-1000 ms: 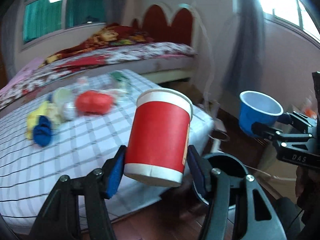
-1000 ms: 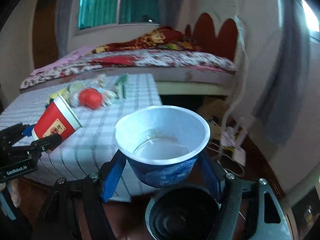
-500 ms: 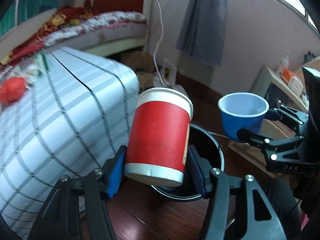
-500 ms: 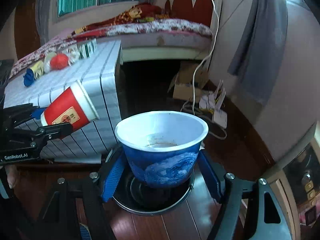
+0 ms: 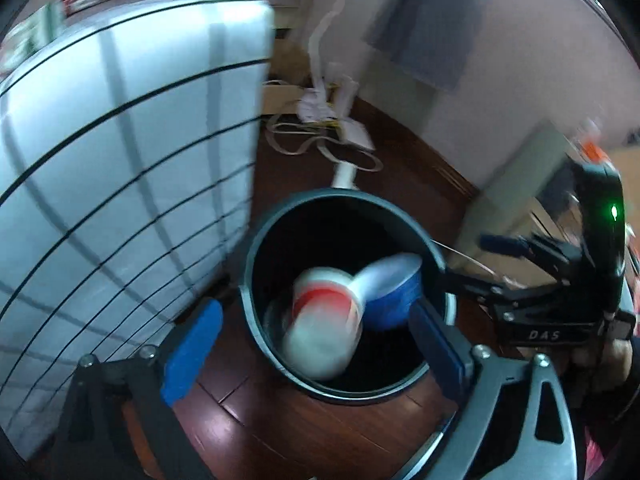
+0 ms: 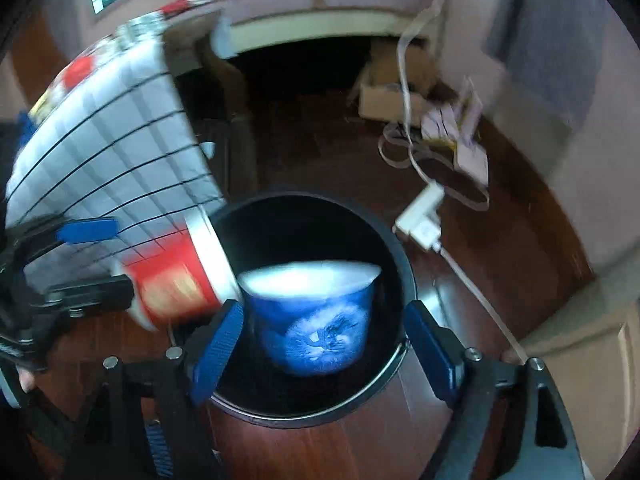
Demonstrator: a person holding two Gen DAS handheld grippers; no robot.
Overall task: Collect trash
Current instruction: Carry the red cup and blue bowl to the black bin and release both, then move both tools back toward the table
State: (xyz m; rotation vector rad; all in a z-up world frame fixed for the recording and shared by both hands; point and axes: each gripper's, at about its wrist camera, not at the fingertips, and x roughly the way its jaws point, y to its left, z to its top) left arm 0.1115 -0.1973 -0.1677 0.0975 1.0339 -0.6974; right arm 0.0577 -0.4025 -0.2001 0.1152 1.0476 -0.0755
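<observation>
You see a checked tablecloth [image 5: 120, 152] hanging down at the left; behind it a bed [image 6: 320, 4] with a flowered cover; on the dark wooden floor [image 6: 328, 152] a white power strip [image 6: 420, 216] with its looping cable; a cardboard box [image 6: 384, 96] nearby; a grey curtain [image 5: 428, 28] against the wall.

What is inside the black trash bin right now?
In the black trash bin, a red paper cup and a blue paper bowl are tumbling, both blurred. The bin's bottom is dark and partly covered by them, so anything beneath cannot be seen.
</observation>
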